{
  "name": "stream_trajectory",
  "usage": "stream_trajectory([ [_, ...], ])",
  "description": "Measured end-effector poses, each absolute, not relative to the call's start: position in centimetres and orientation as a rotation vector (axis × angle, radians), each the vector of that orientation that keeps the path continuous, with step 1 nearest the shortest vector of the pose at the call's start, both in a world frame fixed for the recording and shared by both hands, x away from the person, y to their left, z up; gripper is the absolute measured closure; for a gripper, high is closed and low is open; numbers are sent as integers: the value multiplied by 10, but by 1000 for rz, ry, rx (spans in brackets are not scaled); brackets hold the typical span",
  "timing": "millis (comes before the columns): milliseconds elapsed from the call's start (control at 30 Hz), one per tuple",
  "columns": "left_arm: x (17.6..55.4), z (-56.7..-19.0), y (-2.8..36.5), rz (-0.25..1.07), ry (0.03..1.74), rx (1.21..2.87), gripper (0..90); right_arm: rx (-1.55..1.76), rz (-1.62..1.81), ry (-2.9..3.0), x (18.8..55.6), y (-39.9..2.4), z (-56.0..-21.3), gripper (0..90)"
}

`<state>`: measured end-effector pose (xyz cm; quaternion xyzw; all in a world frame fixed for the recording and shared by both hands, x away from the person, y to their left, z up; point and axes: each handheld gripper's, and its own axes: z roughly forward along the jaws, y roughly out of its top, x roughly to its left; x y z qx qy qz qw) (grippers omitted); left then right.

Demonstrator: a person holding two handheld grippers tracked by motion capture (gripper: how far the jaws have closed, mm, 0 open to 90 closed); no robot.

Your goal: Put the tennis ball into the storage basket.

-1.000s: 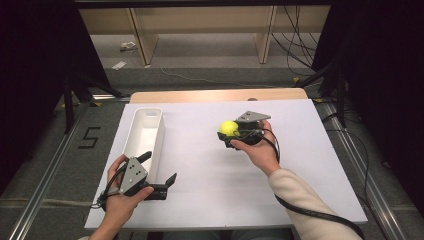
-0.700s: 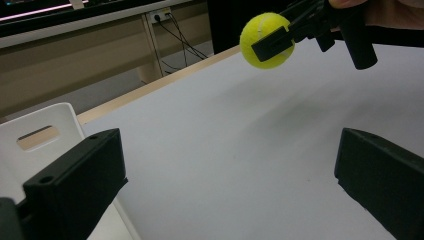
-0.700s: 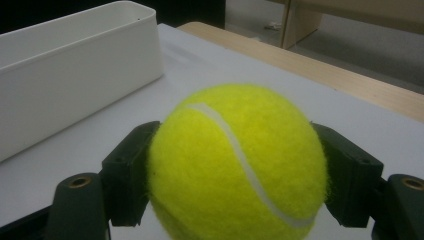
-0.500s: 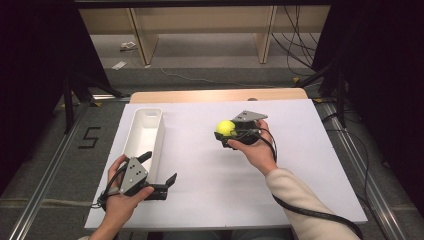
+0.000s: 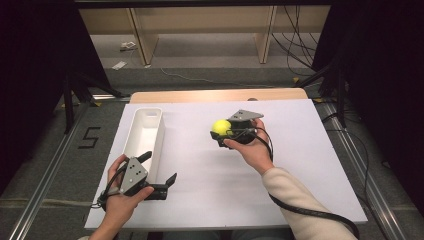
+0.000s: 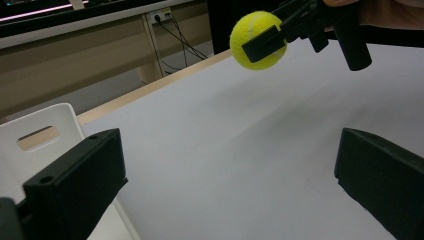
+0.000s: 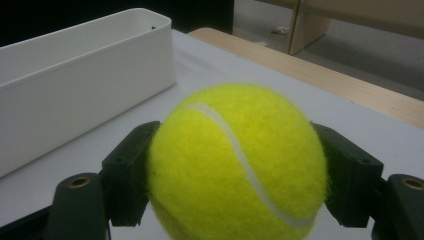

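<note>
The tennis ball (image 5: 221, 126) sat clamped in my right fingers (image 5: 223, 134) above mid-surface, my left fingers (image 5: 159, 167) apart near the front-left corner, so next came carrying it to the white bin (image 5: 143, 135).

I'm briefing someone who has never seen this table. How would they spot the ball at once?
Start at the white table, then find the person's right hand near its middle. The right gripper there clamps the tennis ball above the surface; it is the one bright yellow, fuzzy, round thing, right of the long white bin.
</note>
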<state>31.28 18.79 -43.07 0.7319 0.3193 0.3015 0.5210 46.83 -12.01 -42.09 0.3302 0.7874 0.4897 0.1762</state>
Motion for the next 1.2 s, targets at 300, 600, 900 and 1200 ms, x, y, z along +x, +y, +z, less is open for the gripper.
stream_trajectory([
  [300,313,-431,188,723,765,1754,0,922,1394,2237,468,-114,-419,270],
  [600,313,-431,188,722,765,1753,0,908,1397,2247,468,-107,-419,269],
  [900,313,-431,188,723,763,1754,0,900,1404,2250,468,-101,-417,270],
  [1200,313,-431,188,722,762,1755,0,888,1412,2256,468,-94,-414,270],
])
